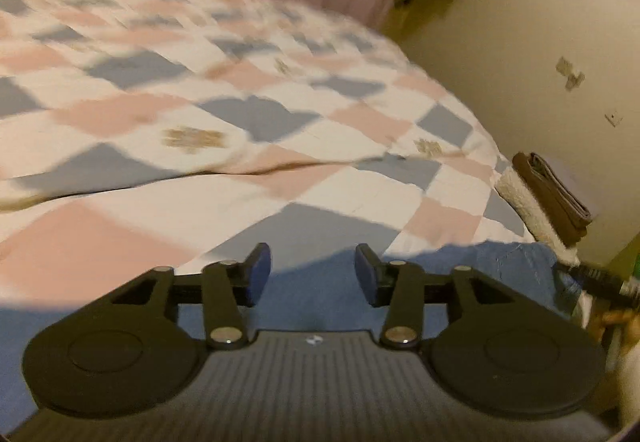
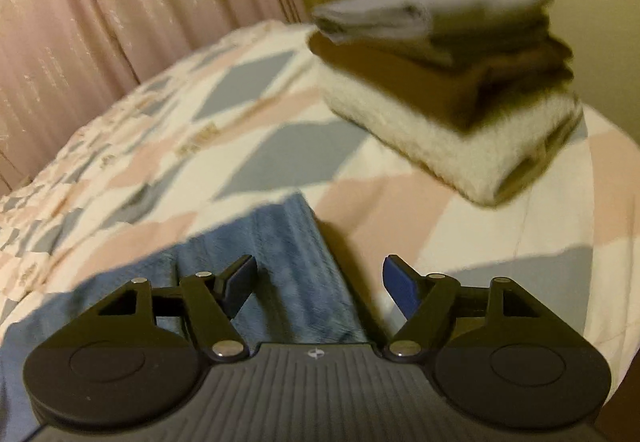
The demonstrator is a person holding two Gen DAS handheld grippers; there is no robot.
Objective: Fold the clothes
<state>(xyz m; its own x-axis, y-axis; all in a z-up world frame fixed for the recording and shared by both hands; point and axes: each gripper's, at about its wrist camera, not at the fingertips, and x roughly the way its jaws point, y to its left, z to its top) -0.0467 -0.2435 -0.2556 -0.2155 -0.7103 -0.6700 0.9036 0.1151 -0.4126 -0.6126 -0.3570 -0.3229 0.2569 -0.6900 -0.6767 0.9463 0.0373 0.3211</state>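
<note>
Both views blurred; blue cloth (image 2: 288, 262) partly hidden under fingers (image 2: 240, 278).

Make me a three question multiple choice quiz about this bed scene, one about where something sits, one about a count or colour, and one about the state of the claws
1. Where is the stack of folded clothes?
A. on the checked bedspread
B. on the floor
C. hanging on the curtain

2. How many folded pieces are in the stack?
A. one
B. three
C. six

3. How do the left claw and right claw stand?
A. both shut on cloth
B. one open, one shut
C. both open, holding nothing

Answers: 1 A, the stack rests on the bedspread near its edge. 2 B, grey on brown on cream. 3 C, gaps show between both pairs of fingers, above the blue cloth.
</note>
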